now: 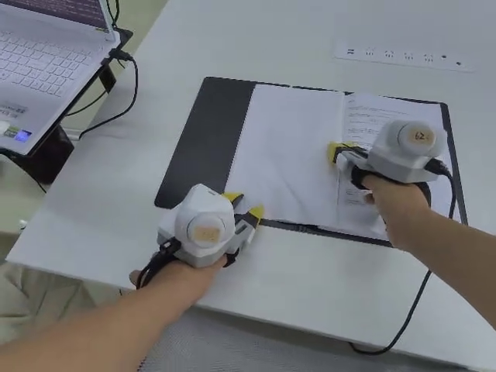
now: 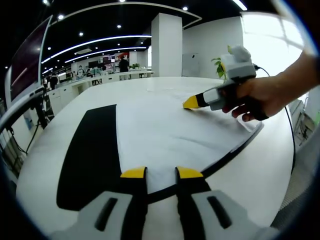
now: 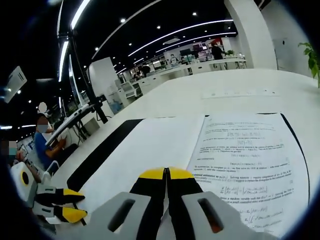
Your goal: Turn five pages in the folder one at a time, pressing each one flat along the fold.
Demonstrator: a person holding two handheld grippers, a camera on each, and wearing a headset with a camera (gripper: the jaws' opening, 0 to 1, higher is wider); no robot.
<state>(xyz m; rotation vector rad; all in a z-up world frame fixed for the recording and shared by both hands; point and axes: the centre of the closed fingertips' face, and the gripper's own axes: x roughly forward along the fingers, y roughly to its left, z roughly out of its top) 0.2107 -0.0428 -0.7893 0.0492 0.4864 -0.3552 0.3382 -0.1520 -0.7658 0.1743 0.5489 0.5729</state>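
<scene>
An open-plan office: a white desk (image 1: 232, 39) with a laptop (image 1: 43, 58) and power strip (image 1: 403, 56), ceiling strip lights (image 3: 82, 14), rows of workstations (image 2: 95, 79), a white pillar (image 2: 166, 47), a seated person (image 3: 42, 147).

White flat bench (image 1: 310, 39): open black folder (image 1: 205, 139) with white paper pages lies at centre; white power strip (image 1: 403, 56) near far edge; thin black cable (image 1: 126, 105) at left edge.

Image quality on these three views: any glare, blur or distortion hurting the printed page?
Head view: soft even light, faint shadows; blank white sheet nearly merges with the white table; text on the printed right-hand page too small to read. Left gripper view: strong fisheye bending, bright window blown out. Right gripper view: fisheye curve, print lines visible but soft, ceiling strip lights glare mildly.
</scene>
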